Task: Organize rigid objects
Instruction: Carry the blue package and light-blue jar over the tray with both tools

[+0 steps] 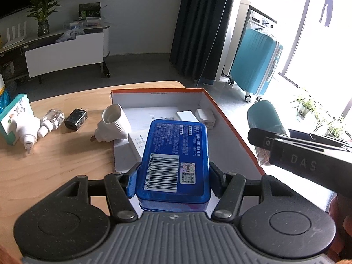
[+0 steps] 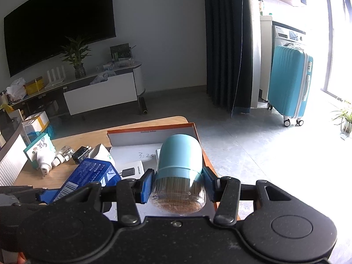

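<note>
My left gripper [image 1: 172,179] is shut on a blue flat box with a barcode [image 1: 175,154] and holds it over the near part of an orange-rimmed white cardboard box [image 1: 211,101]. My right gripper [image 2: 178,184] is shut on a teal-capped clear jar of toothpicks [image 2: 179,169], held over the box's right side; it also shows in the left wrist view [image 1: 263,114]. The blue box appears in the right wrist view [image 2: 88,176]. Inside the cardboard box lie a white charger [image 1: 205,116] and a white flat pack [image 1: 136,142].
On the wooden table [image 1: 55,158] left of the box lie a white socket adapter [image 1: 113,121], a black charger [image 1: 76,120], a clear small bottle [image 1: 51,120], a white plug-in device [image 1: 26,132] and a teal carton [image 1: 13,118]. A teal suitcase [image 1: 255,63] stands on the floor beyond.
</note>
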### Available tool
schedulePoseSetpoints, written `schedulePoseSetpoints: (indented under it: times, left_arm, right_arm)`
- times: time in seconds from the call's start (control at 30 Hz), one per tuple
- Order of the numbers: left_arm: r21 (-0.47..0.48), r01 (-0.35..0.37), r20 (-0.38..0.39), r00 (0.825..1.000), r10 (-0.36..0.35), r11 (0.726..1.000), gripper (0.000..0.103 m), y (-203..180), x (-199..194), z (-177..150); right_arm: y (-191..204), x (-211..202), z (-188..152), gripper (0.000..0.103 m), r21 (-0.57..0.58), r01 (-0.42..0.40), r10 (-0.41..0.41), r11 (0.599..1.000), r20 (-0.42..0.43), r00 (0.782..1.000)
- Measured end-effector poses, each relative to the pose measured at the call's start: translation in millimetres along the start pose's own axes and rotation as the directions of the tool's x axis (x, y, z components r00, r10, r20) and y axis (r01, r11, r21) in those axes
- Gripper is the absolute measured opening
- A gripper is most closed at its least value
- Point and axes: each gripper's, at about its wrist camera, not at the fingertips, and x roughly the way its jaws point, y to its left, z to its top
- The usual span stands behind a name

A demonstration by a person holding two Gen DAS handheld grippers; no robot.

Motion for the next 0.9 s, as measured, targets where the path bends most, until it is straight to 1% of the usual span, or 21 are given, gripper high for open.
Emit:
schedulePoseSetpoints:
  times: [0.43, 0.9]
  left_arm:
    - [0.01, 0.002, -0.028, 1.0, -0.002, 1.0, 0.062, -6.7, 14.4, 1.6]
    - [-0.005, -0.005, -0.055, 0.998, 0.005, 1.0, 0.062, -2.6, 26.7, 3.2]
  right_arm:
    - [-5.1, 18.5, 8.9, 0.058, -0.006, -0.015, 0.015, 1.0, -0.017, 1.0]
    - [-1.4, 46.1, 12.5, 0.058, -0.033, -0.028, 0.026, 0.999, -0.059, 0.998]
